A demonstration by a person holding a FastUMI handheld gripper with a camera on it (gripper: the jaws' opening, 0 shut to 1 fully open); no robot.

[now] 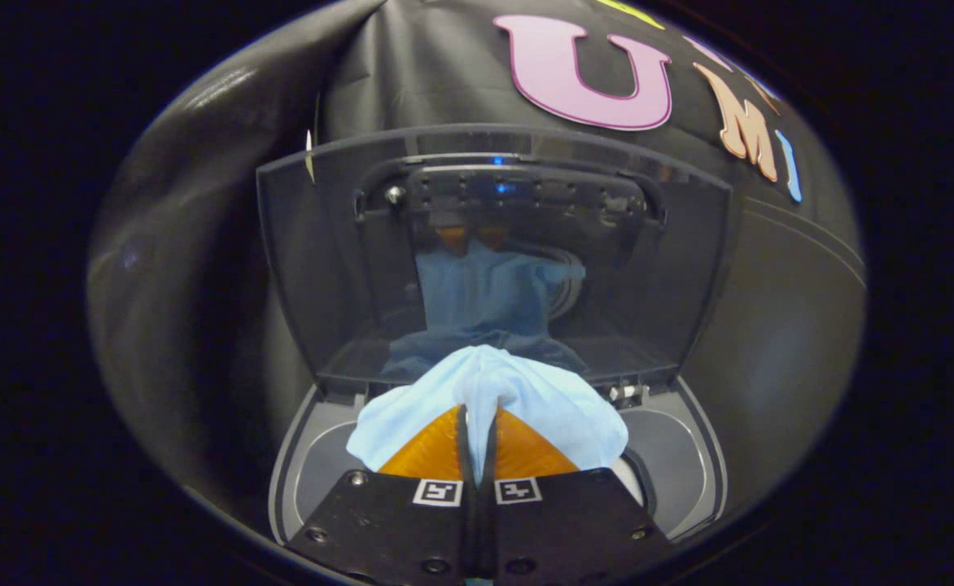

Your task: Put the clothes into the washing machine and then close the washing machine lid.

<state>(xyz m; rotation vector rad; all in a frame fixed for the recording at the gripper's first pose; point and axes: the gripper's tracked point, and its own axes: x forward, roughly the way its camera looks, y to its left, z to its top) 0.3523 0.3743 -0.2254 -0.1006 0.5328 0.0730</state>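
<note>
View: gripper view, looking fwd along fingers, down toward machine top.
Gripper: fingers pressed together w/ a fold of cloth pinched between them; both press on it, gap nearly nil.
Cloth: light blue garment, bunched and draped over and ahead of fingertips, hanging over the machine opening. Not yet inside, by the look of it.
Washing machine: top-loader, grey top deck around a round opening; opening lies just under and beyond the fingers, mostly hidden by cloth and gripper body.
Lid: dark see-through panel, raised upright behind opening, hinged at far edge. Reflects the cloth and fingers.
Handling (judgement): soft, light, limp; no stiffness, will sag and trail. Not fragile. Could slip if pinch is only on a thin fold; a bunched grip holds more.
Grip spot (judgement): current pinch at a gathered fold near middle seems adequate; loose ends hang both sides.
Surroundings: black booth wall behind and around machine; small hinge fitting at lid base, right of cloth.
In the way (judgement): trailing ends may drape on deck rim rather than drop in; any cloth left over rim would block lid closing. Upright lid close ahead limits fwd travel.
Step (judgement): lower into opening, release, then lid.
</note>
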